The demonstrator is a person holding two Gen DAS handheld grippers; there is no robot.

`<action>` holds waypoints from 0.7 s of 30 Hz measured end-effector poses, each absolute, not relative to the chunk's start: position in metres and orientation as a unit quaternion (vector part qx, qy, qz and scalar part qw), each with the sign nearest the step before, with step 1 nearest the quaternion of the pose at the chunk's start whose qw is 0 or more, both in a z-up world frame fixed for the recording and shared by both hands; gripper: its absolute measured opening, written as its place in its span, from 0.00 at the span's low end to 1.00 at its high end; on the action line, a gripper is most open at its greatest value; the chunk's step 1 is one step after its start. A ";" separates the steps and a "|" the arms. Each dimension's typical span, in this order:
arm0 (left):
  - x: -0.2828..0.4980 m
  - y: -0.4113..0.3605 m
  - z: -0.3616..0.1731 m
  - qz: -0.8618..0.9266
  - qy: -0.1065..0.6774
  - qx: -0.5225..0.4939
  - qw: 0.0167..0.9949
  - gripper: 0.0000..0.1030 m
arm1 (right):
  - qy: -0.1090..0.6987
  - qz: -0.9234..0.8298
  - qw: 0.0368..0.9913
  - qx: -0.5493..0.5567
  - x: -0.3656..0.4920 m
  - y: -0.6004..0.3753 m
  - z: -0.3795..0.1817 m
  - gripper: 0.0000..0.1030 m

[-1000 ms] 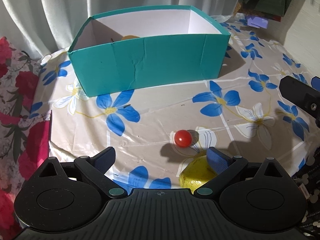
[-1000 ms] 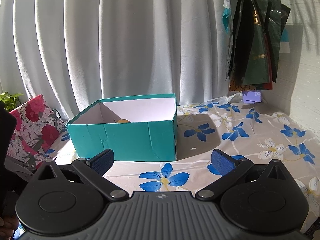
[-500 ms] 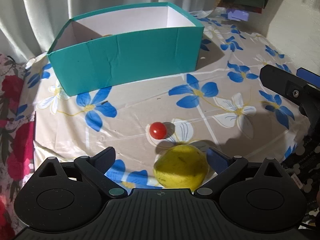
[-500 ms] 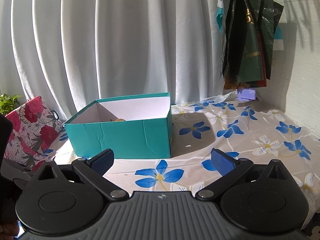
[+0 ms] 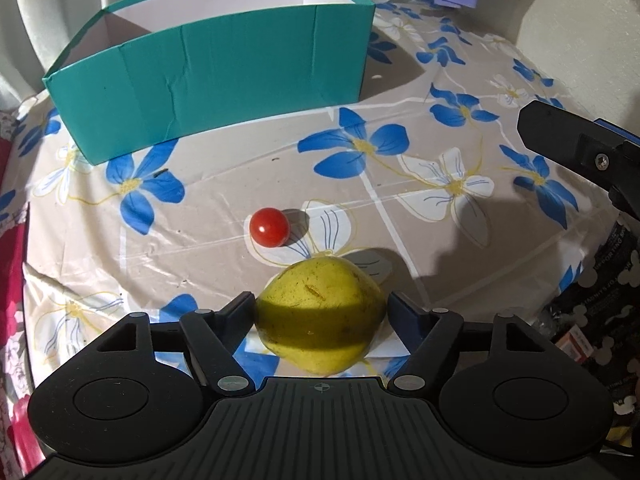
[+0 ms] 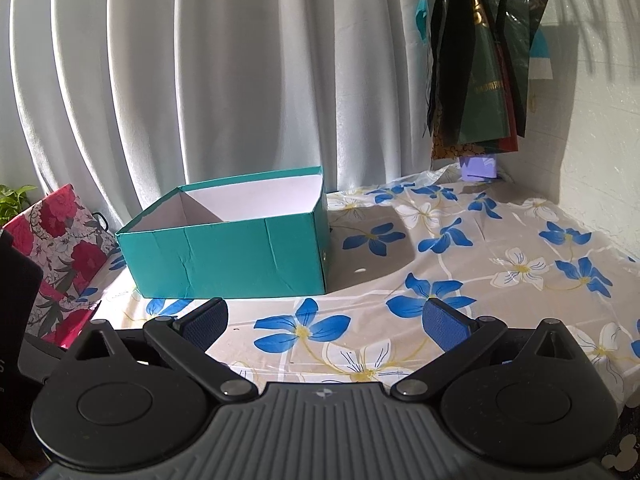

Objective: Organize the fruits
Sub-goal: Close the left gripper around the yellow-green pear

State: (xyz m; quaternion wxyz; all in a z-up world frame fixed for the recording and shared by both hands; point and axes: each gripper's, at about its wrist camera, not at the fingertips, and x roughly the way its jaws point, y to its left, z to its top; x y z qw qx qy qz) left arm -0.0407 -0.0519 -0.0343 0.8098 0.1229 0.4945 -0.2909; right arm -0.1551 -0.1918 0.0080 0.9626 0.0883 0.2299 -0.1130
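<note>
A yellow-green pear-like fruit (image 5: 320, 320) lies on the flowered tablecloth between the pads of my left gripper (image 5: 320, 312). The jaws have closed in on its sides and touch or nearly touch it. A small red tomato (image 5: 269, 227) lies just beyond it. A teal open box (image 5: 216, 68) stands farther back; it also shows in the right wrist view (image 6: 228, 252). My right gripper (image 6: 326, 322) is open and empty above the table's front edge, and part of it shows at the right of the left wrist view (image 5: 580, 148).
A white curtain (image 6: 200, 80) hangs behind the table. Dark bags (image 6: 480, 60) hang at the back right by the wall. A red flowered cushion (image 6: 60, 248) sits to the left of the table. The table's edge drops off at left and front.
My left gripper has moved forward and down around the yellow-green fruit, and its jaws have narrowed onto it. The right gripper has lifted slightly back; it stays open.
</note>
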 end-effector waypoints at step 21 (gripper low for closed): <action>-0.030 -0.059 -0.051 -0.286 0.489 0.116 0.816 0.76 | 0.245 -0.107 0.960 0.085 -0.146 -0.197 0.004 1.00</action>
